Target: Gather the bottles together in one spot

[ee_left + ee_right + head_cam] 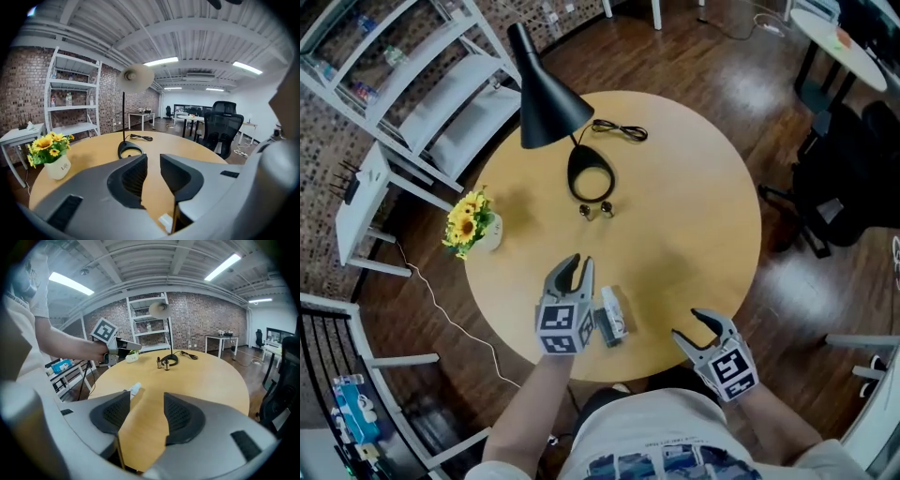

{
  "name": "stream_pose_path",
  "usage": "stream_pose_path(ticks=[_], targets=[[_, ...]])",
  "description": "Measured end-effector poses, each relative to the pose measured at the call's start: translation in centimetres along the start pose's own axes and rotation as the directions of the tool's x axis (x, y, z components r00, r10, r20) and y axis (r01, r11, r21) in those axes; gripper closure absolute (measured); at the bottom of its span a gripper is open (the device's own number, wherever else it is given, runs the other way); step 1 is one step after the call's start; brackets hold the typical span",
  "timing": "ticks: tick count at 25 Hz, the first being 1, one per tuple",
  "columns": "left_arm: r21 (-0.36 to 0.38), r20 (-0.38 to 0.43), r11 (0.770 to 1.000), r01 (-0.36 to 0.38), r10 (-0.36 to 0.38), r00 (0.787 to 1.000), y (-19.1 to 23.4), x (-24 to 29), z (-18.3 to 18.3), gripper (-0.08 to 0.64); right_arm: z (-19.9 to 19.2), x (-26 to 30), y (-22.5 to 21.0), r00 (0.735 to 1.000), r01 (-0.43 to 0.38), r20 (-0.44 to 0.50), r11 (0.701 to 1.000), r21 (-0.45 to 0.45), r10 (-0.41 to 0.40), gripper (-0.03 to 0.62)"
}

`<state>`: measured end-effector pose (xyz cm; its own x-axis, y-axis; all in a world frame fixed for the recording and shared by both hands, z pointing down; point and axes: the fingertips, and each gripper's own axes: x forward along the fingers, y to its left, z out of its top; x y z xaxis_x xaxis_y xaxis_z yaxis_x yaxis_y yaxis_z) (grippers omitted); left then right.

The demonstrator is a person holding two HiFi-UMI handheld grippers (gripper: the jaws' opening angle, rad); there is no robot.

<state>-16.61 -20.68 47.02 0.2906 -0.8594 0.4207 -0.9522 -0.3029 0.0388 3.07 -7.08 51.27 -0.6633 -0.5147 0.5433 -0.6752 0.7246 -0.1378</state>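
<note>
Two small dark bottles (586, 212) (607, 209) stand side by side by the lamp's base; the right gripper view shows them far off (162, 363). A white bottle (612, 317) lies on its side near the table's front edge, just right of my left gripper (578, 265). In the left gripper view that bottle (166, 220) peeks out below the jaws. My left gripper (153, 161) hovers above the table, jaws a narrow gap apart with nothing between them. My right gripper (687, 325) (146, 401) is open and empty at the front right edge; the white bottle (134, 388) lies to its left.
The round wooden table (694, 216) carries a black desk lamp (546, 98) with a ring base (591, 173) and cable (619, 129), and a white vase of sunflowers (473, 225) at the left edge. White shelving (422, 75) stands at the back left, an office chair (844, 178) at the right.
</note>
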Motion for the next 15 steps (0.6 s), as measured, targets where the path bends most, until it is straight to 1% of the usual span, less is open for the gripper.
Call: stream_pose_path(ticks=[2, 5, 10, 12, 15], targets=[[0.002, 0.007, 1.0, 0.008, -0.008, 1.0, 0.1, -3.9, -0.2, 0.469, 1.0, -0.4, 1.9, 1.0, -0.009, 0.006, 0.999, -0.048, 0.009, 0.342], [-0.025, 0.017, 1.0, 0.006, -0.005, 1.0, 0.5, -10.2, -0.8, 0.469, 2.1, -1.1, 4.9, 1.0, -0.014, 0.008, 0.993, -0.121, 0.015, 0.342], [-0.069, 0.031, 0.997, -0.017, 0.019, 0.999, 1.6, -20.8, -2.6, 0.469, 3.3, -3.0, 9.8, 1.0, 0.008, 0.023, 0.99, -0.143, -0.005, 0.341], [-0.087, 0.032, 0.996, -0.025, 0.028, 0.999, 2.2, -24.5, -3.9, 0.468, 3.4, -3.6, 11.9, 0.999, 0.022, 0.028, 0.986, -0.163, -0.017, 0.342], [-0.109, 0.023, 0.994, -0.026, 0.028, 0.999, 2.9, -29.7, -6.5, 0.468, 3.3, -4.4, 16.2, 0.999, 0.031, 0.036, 0.98, -0.197, -0.024, 0.342]])
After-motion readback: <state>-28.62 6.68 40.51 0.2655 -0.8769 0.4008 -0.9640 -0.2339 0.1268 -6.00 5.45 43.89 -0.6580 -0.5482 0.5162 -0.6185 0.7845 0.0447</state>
